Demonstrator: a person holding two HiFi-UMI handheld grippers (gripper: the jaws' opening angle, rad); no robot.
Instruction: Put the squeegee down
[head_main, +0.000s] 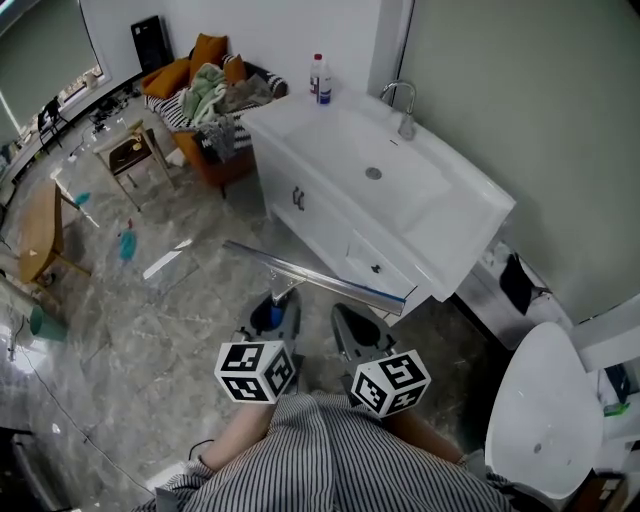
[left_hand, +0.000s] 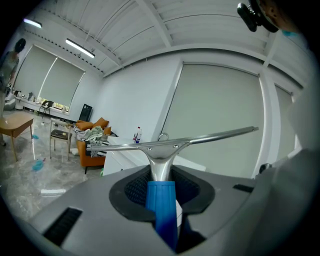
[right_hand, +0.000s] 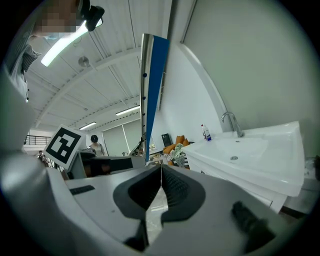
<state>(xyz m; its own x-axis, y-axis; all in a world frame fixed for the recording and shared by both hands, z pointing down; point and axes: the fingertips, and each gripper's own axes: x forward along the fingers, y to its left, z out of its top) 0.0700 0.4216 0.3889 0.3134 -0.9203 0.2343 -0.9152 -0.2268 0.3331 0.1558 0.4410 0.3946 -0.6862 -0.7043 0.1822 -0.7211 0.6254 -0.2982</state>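
The squeegee has a blue handle (left_hand: 162, 210) and a long metal blade (head_main: 315, 272) that lies level across the front of the white sink cabinet. My left gripper (head_main: 272, 306) is shut on the blue handle, and in the left gripper view the blade (left_hand: 175, 142) stretches sideways just beyond my left gripper (left_hand: 162, 181). My right gripper (head_main: 353, 326) sits beside it on the right, shut with nothing between its pads. In the right gripper view my right gripper (right_hand: 161, 173) shows its pads touching, and the squeegee blade (right_hand: 152, 90) stands upright to the left.
A white sink cabinet (head_main: 400, 215) with a tap (head_main: 403, 106) and a bottle (head_main: 320, 80) stands just ahead. A white toilet (head_main: 550, 410) is at lower right. An orange armchair (head_main: 170, 78) heaped with clothes, a small stool (head_main: 135, 155) and a wooden table (head_main: 40, 230) stand on the marble floor to the left.
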